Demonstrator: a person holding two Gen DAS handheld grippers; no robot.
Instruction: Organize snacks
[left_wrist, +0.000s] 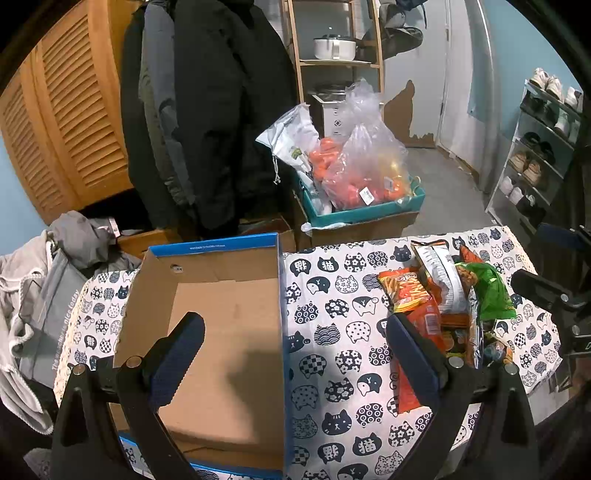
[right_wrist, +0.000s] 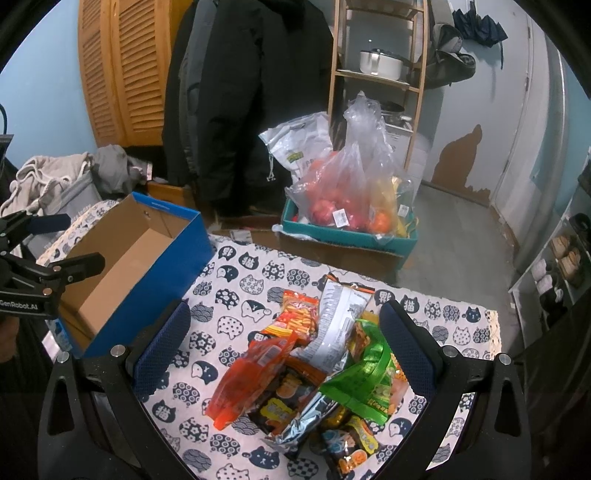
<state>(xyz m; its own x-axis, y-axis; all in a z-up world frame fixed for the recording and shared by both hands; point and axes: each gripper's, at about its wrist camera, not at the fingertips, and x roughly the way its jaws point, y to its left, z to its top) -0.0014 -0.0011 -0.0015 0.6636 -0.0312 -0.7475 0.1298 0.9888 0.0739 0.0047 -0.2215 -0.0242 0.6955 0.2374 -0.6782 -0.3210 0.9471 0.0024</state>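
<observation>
In the left wrist view we lose the box's (left_wrist: 221, 314) near end under the left tongs (left_wrist: 295, 350) and the bottom edge. The snacks (left_wrist: 443, 295) overlap there, so we cannot count them, and one right finger (left_wrist: 413, 354) covers part of a red pack (left_wrist: 424, 321). The right tongs (left_wrist: 550, 291) show only in part at the right edge. In the right wrist view the pile (right_wrist: 325, 369) hides its lower packets, the print on the white pack (right_wrist: 340, 317) is too small to read (blurred too), and the bench (right_wrist: 258, 280) runs off below.
</observation>
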